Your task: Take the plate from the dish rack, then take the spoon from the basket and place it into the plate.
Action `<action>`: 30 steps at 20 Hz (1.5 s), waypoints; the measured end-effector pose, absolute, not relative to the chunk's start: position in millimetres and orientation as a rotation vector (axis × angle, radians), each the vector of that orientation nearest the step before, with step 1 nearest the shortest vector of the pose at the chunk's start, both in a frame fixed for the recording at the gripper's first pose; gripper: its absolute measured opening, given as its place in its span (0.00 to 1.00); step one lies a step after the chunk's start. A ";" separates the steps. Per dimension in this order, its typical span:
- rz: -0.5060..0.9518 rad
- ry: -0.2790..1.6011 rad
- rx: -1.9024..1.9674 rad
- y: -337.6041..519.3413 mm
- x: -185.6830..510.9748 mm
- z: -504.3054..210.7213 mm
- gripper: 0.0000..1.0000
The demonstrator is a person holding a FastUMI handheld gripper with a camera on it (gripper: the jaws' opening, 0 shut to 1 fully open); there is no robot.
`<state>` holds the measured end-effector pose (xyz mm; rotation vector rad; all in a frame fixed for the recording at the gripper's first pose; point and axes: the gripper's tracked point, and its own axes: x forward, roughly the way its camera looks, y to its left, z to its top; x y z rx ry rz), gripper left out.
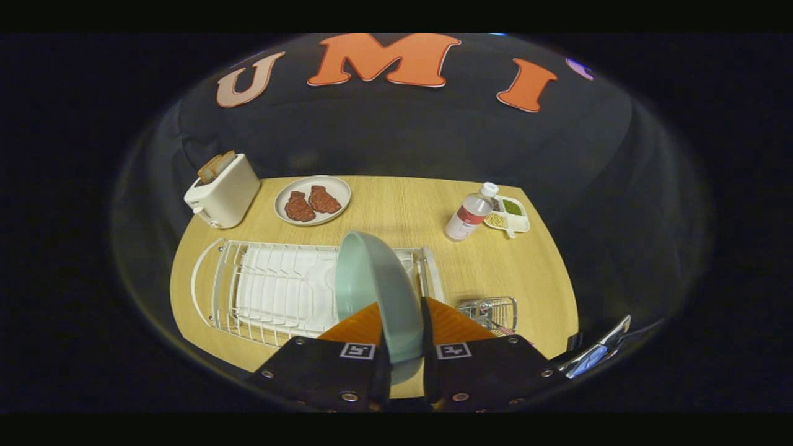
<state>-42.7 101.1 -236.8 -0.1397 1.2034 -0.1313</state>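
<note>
So the first half looks underway: the gripper (pixel 403 322) is clenched on the pale green round ceramic plate (pixel 375 291), both fingers pinching its rim, and the plate stands on edge in the lower centre of the frame, over the right end of the white wire dish rack (pixel 272 288). I can't tell if it's fully clear of the rack or just lifted above it. The rack otherwise looks bare.

Still to do, I'd say: set the plate down on the light wooden table (pixel 409 210), then fetch the spoon. The small wire basket (pixel 492 311) sits lower right, just beside the rack; I can't make out the spoon in it.
</note>
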 end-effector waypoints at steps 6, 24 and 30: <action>-0.114 1.224 -0.076 81.5 -84.8 -222.3 0.21; 0.069 1.368 0.330 71.5 -223.9 -269.2 0.21; 0.112 1.370 0.370 66.9 -247.6 -302.3 0.21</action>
